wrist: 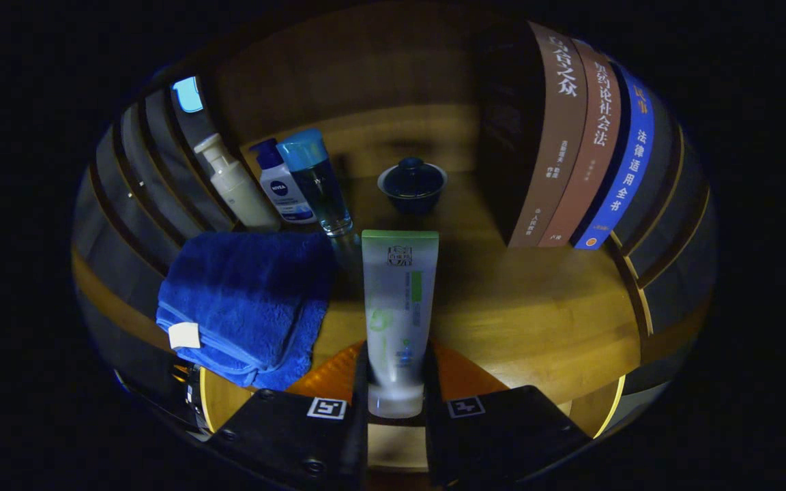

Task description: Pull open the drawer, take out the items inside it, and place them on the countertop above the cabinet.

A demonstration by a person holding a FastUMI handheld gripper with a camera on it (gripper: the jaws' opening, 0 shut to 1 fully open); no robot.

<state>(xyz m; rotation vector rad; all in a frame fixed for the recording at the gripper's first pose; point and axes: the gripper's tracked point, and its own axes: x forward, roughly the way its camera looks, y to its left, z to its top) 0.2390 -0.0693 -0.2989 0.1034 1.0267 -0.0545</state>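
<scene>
Between the fingers: white tube (398,307), cap end clamped from both sides by the gripper (396,382), above the wooden countertop (536,320)
Beside it: folded blue towel (246,303)
Beyond: three bottles (277,184), lidded cup (412,183), upright books (577,143)

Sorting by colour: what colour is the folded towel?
Blue, in the gripper view: the towel lies beside the tube the gripper holds.

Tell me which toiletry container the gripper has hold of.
The white tube with the green end, clamped between the gripper fingers; the three bottles stand untouched beyond the blue towel.
</scene>
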